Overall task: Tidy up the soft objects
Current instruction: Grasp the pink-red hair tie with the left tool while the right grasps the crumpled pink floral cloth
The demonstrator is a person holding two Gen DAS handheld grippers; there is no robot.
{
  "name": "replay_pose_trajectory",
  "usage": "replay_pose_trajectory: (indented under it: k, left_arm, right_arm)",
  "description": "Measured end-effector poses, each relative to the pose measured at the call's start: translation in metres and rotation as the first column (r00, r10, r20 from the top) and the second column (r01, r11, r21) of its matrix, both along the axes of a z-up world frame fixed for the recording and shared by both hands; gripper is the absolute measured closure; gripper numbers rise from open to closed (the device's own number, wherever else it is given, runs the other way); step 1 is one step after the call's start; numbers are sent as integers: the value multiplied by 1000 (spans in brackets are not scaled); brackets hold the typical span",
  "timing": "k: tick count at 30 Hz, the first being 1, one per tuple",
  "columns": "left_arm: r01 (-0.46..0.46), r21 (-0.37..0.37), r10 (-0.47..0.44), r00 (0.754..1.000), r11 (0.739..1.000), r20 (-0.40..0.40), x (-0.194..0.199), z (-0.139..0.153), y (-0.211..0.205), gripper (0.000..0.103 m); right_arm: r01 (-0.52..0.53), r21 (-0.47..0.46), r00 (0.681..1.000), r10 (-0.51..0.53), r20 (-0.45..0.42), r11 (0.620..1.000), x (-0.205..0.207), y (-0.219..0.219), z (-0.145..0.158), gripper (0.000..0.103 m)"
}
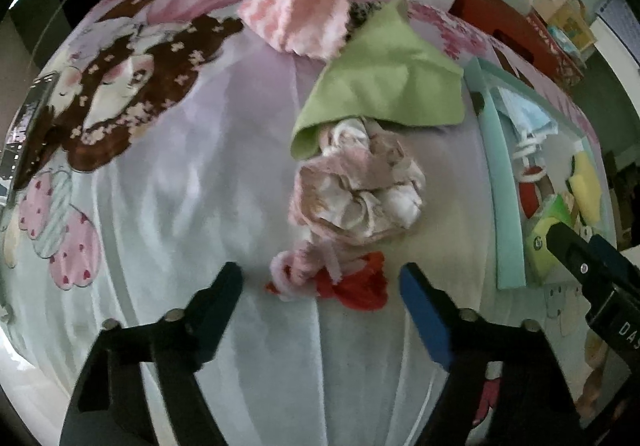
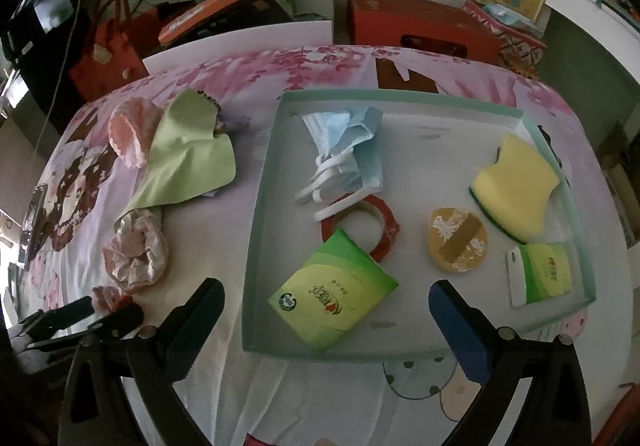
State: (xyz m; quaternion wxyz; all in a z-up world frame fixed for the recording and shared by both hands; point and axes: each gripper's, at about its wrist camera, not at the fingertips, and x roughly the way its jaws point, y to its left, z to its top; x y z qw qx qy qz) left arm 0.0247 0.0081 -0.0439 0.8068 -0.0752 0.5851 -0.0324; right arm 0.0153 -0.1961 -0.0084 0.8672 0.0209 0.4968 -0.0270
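**Tray part-filled, pile still waiting**

Masks (image 2: 348,142), sponge (image 2: 516,186) and tissue packs (image 2: 332,290) lie in the tray (image 2: 256,214). Scrunchie (image 1: 356,190), green cloth (image 1: 384,86) and what seems a red-pink tie (image 1: 340,278) remain on the surface. Left tongs (image 1: 322,278) straddle it unpinched; right tongs (image 2: 326,294) spread, empty.

We see pink-red chenille bundle (image 1: 320,278) low on sheet | floral scrunchie (image 1: 356,190) bunched above it | green cloth (image 1: 384,82) draped over scrunchie's top | striped pink sock (image 1: 296,18) crumpled beyond | 4 items close together.
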Motion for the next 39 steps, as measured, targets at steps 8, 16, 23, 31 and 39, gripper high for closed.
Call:
replay_pose_trajectory:
  k: [8,16,23,31,39]
  left_arm:
    - [8,-14,-8,1000,1000,8,2,-2,-6,42]
    - [0,-49,3,998,999,60,-3,14,7,43]
    - [-81,-48,86,990,996,112,-1,31,32,43]
    - [-212,-70,220,967,975,128,-2,29,68,43]
    - [-256,-81,265,958,963,114,-3,25,77,43]
  right_arm:
    - [-9,4,1000,9,-1,1000,3,2,-3,0]
    - [-24,17,999,23,29,1000,5,7,0,0]
    - [-86,39,993,82,81,996,7,25,5,0]
    - [-204,46,975,199,103,978,7,62,1,0]
    - [-305,21,947,301,110,952,6,98,-7,0]
